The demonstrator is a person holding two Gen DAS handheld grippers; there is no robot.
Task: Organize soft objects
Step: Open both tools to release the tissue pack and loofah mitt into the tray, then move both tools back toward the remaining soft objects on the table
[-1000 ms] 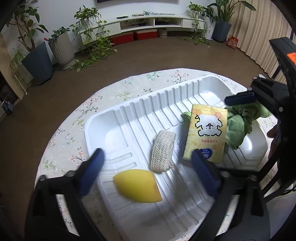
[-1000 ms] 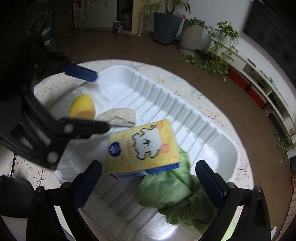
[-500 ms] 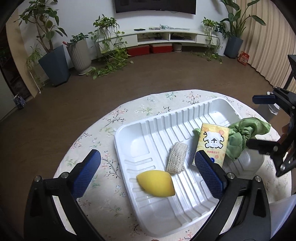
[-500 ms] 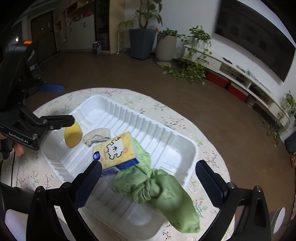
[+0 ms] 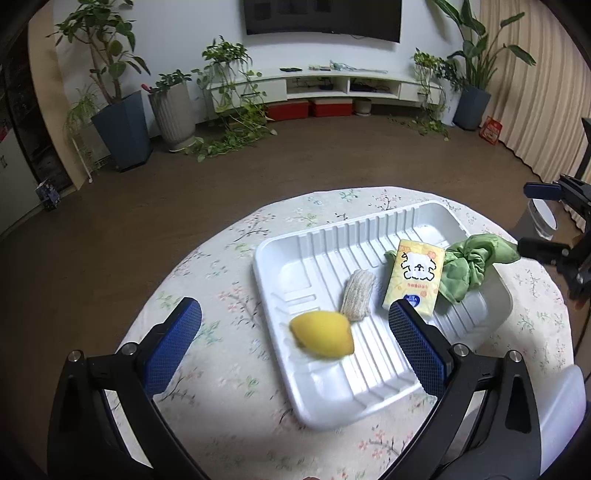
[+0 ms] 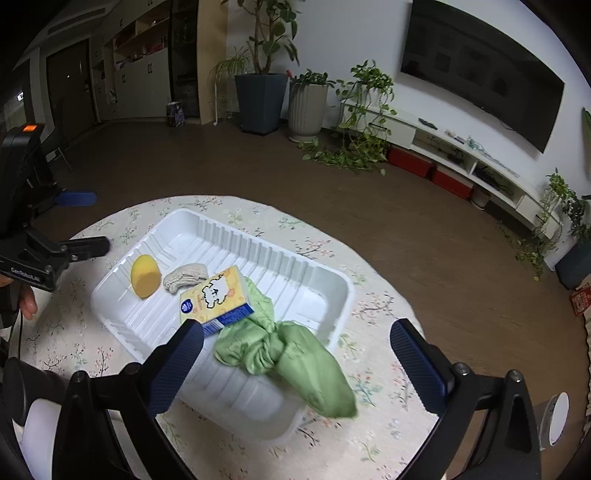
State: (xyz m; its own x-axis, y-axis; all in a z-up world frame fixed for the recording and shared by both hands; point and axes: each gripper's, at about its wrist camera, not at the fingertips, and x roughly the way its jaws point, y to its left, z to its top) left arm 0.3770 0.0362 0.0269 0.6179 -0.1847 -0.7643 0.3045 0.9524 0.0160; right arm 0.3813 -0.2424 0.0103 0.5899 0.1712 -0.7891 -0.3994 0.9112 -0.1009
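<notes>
Inside the tray [image 5: 280, 254] lay all four soft things. Your sponge [image 5: 322, 333], yellow and egg-shaped, sat near one short end, a bit blurred in the left wrist view. Just beside it lay the knit pad [image 5: 357, 294], seemingly touching the sponge, though the blur made that hard to settle. Next came the tissue pack [image 5: 414, 279], yellow with a white dog drawn on it, its far side propped on the cloth [image 5: 469, 266]. That green cloth was bunched at the other end, and in the right wrist view one end of it [image 6: 314, 373] hung over the tray's rim onto the tablecloth [image 6: 373, 384].

You held your left gripper [image 5: 293, 356] spread wide and empty, above the table at the sponge's end of the tray. You held your right gripper [image 6: 295, 363] just as wide, gripping nothing, above the cloth's end. The tray stood on a round table under the flowered tablecloth. Beyond it were brown floor, potted plants [image 5: 122, 110], a low white shelf [image 5: 332, 83] and a dark screen [image 5: 321, 16] on the wall.
</notes>
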